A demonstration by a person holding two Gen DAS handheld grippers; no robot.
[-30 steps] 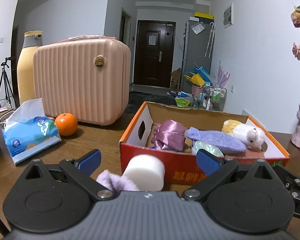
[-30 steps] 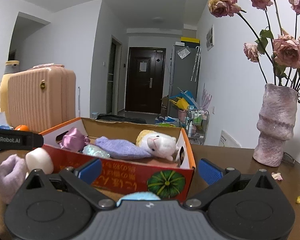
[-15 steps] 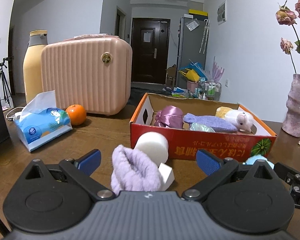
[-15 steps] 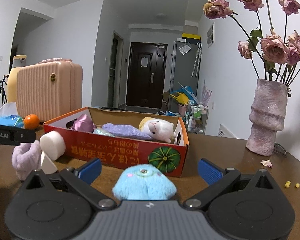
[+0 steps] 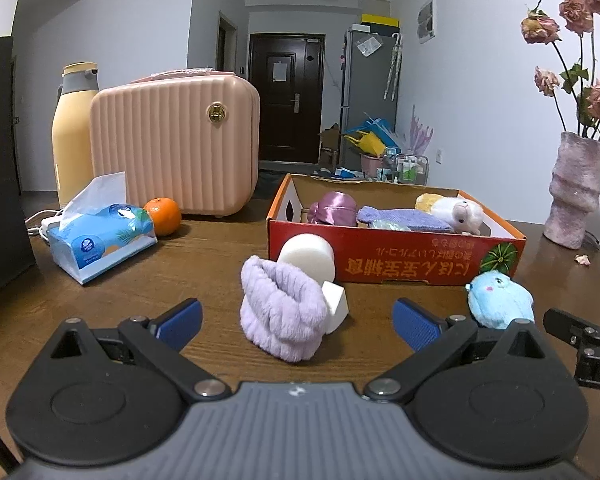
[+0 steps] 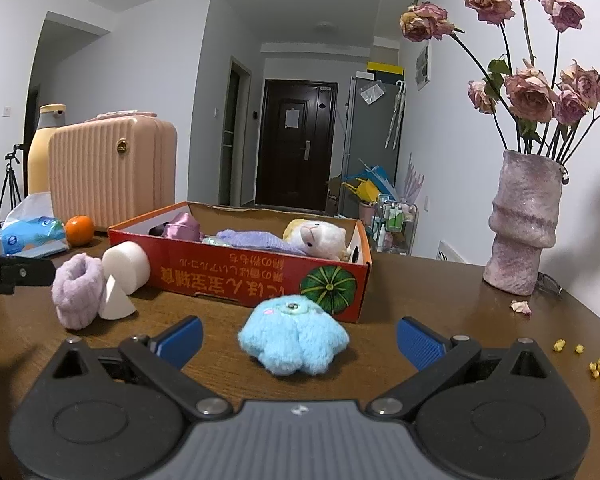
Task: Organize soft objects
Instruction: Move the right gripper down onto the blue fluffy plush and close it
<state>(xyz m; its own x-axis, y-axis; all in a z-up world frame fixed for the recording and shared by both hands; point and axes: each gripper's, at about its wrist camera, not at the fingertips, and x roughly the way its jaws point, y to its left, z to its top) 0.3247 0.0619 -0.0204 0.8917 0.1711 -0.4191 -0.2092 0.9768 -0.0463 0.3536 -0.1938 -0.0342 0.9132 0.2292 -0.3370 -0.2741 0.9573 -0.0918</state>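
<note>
A red cardboard box [image 5: 396,264] [image 6: 260,276] on the wooden table holds a purple satin pouch [image 5: 334,208], a lavender cloth [image 5: 400,218] and a white plush lamb [image 5: 460,212] [image 6: 320,236]. In front of the box lie a lavender fuzzy band [image 5: 282,312] [image 6: 78,288], a white foam cylinder [image 5: 308,256] [image 6: 126,262], a white foam cone [image 5: 336,304] [image 6: 114,300] and a blue plush toy [image 5: 500,300] [image 6: 294,336]. My left gripper [image 5: 296,320] is open and empty, just short of the lavender band. My right gripper [image 6: 298,338] is open and empty, with the blue plush between its fingertips.
A pink hard case [image 5: 176,144], a yellow bottle [image 5: 74,132], an orange [image 5: 163,216] and a blue tissue pack [image 5: 100,236] stand at the left. A pink vase with dried roses [image 6: 528,220] stands at the right, with petals and yellow crumbs [image 6: 596,364] nearby.
Both grippers have pulled back from the box and stayed open. The lavender band, foam pieces and blue plush now show fully in front of them.
</note>
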